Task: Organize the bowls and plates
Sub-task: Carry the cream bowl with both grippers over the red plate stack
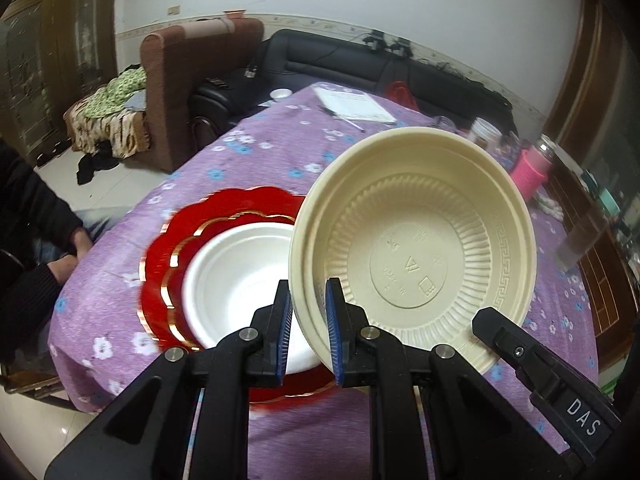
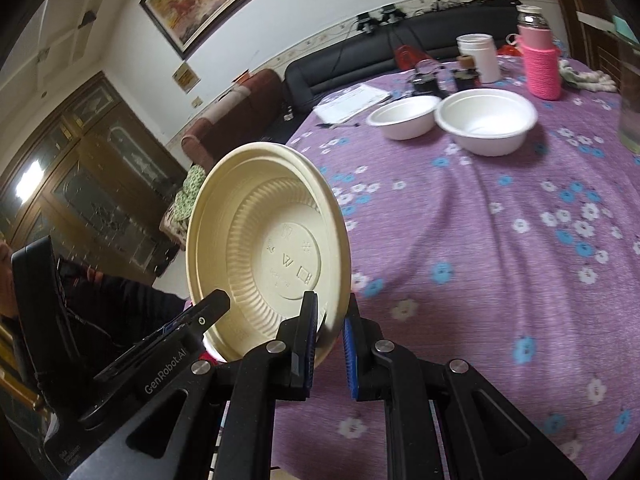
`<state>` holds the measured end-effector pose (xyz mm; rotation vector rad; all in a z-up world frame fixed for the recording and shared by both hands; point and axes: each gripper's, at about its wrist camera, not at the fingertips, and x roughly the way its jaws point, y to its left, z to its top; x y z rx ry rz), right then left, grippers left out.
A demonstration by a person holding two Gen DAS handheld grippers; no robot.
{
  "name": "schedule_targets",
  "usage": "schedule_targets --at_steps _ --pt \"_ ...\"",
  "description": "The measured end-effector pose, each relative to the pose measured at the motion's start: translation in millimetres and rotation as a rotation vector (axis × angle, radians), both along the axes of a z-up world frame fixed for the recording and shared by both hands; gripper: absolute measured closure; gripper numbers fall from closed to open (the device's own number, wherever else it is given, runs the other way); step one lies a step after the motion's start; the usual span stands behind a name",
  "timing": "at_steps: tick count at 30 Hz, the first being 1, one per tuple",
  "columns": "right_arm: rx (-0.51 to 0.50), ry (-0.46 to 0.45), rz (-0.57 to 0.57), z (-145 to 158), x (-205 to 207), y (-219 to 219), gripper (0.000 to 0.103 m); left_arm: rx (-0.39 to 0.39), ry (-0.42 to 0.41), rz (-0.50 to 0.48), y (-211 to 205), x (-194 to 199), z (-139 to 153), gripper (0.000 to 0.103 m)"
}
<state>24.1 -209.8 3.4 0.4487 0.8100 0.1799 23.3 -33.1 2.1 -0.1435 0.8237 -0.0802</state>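
Observation:
A cream plastic bowl (image 1: 412, 248) is held tilted in the air, its inside facing the cameras. My left gripper (image 1: 308, 300) is shut on its left rim. My right gripper (image 2: 330, 320) is shut on its right rim (image 2: 336, 264); the right gripper's body also shows in the left wrist view (image 1: 540, 368). Below the cream bowl, a white bowl (image 1: 240, 272) sits in a red scalloped plate with gold trim (image 1: 168, 248) on the purple flowered tablecloth (image 1: 256, 152). Two more white bowls stand farther back, a smaller one (image 2: 402, 116) and a larger one (image 2: 486, 120).
At the table's far side are a pink knitted bottle (image 2: 540, 60), a white jar (image 2: 480, 56), papers with a pen (image 1: 352, 108) and a glass (image 2: 630, 100). A seated person (image 1: 36, 240) is at the left edge. Sofas stand behind the table.

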Motion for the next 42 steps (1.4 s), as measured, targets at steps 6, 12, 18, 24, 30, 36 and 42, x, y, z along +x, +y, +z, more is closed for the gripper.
schedule_targets --at_steps 6,12,18,24,30,36,42 --pt "-0.022 0.002 0.054 -1.0 8.9 35.7 0.092 -0.016 0.012 0.044 29.5 2.5 -6.5 0.088" --pt "-0.035 0.013 0.086 -5.9 16.1 58.5 0.092 -0.025 0.026 0.066 46.4 5.0 -13.9 0.088" --pt "-0.043 0.027 0.100 -12.7 23.8 71.8 0.091 -0.033 0.044 0.080 56.9 12.0 -21.7 0.088" --pt "-0.046 0.053 0.106 -23.7 34.1 78.5 0.091 -0.032 0.078 0.091 63.3 20.1 -33.2 0.088" --pt "-0.043 0.087 0.109 -35.3 42.0 81.4 0.091 -0.021 0.106 0.092 63.8 24.2 -40.8 0.088" --pt "-0.030 0.124 0.122 -47.5 47.0 83.9 0.087 -0.033 0.109 0.105 69.6 23.3 -39.3 0.088" --pt "-0.008 0.123 0.121 -50.4 46.9 79.6 0.086 -0.021 0.076 0.120 71.6 18.6 -29.7 0.088"
